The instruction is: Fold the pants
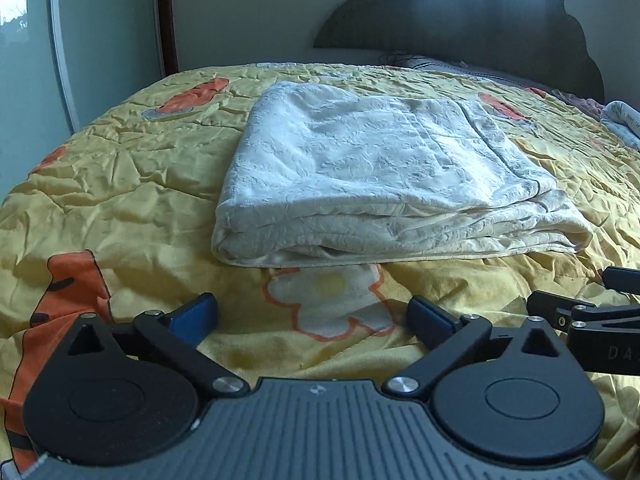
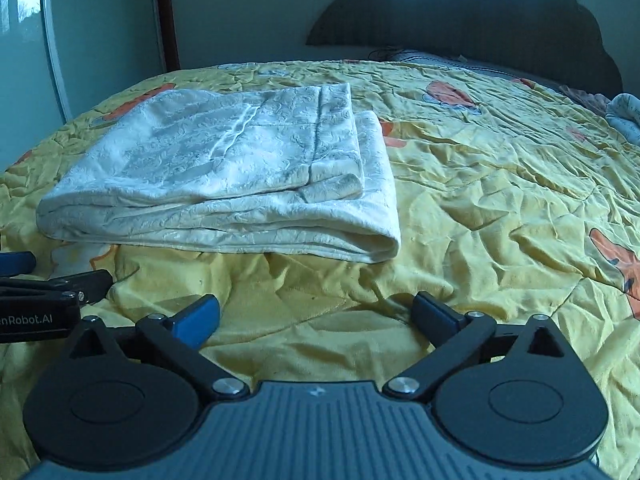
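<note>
The white pants lie folded mid-frame on the bed, so both the left gripper and the right gripper wait wide open, holding nothing.

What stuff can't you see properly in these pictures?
- Folded white pants: inner layers, hidden by the top fold, both views.
- Bluish cloth: cut off by the right edge, both views.
- Pillow by the headboard: too dim and far.

One folded pair of white pants lies on one bed; two tongs, left and right, both spread apart.
</note>
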`<state>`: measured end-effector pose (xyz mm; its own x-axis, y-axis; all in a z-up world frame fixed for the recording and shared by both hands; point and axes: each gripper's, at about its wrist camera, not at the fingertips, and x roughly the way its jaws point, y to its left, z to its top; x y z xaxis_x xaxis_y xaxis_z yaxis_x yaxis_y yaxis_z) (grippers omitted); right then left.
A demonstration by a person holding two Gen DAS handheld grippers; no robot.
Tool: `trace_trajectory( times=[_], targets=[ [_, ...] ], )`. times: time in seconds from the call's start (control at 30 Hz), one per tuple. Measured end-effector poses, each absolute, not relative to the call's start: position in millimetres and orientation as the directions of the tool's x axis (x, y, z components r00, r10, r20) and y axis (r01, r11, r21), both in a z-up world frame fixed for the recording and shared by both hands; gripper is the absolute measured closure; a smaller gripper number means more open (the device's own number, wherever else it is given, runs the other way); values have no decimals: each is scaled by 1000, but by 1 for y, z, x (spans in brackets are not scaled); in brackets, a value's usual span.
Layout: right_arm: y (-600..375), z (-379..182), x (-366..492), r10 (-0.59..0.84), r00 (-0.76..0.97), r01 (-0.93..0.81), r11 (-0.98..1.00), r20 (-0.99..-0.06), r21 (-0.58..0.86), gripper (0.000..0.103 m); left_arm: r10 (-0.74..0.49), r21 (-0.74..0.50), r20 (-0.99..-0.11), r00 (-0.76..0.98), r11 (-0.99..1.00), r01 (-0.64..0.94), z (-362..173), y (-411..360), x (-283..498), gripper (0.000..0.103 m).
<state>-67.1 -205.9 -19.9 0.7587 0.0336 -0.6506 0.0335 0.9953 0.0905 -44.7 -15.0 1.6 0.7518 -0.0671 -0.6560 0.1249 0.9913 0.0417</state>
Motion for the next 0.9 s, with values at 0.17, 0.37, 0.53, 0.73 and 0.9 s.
trace_trajectory(
  times=[0.17, 0.37, 0.53, 0.73, 0.9],
  targets=[
    [-206, -19, -69, 39, 761, 26, 995, -647, 91, 0, -66, 42, -655, 753, 991, 124, 2, -15, -45, 0],
    [-205, -20, -73, 49, 761, 12, 996, -646, 89, 0, -62, 42, -655, 753, 992, 118, 2, -14, -45, 0],
    [-204, -20, -73, 51, 762, 10, 996, -645, 90, 0, -62, 42, -655, 753, 992, 118, 2, -14, -45, 0],
    [-205, -20, -73, 52, 763, 12, 996, -644, 94, 0, -63, 41, -655, 753, 992, 118, 2, -13, -45, 0],
    [-205, -20, -74, 55, 765, 11, 995, -642, 99, 0, -62, 42, -655, 753, 992, 118, 2, -13, -45, 0]
  ],
)
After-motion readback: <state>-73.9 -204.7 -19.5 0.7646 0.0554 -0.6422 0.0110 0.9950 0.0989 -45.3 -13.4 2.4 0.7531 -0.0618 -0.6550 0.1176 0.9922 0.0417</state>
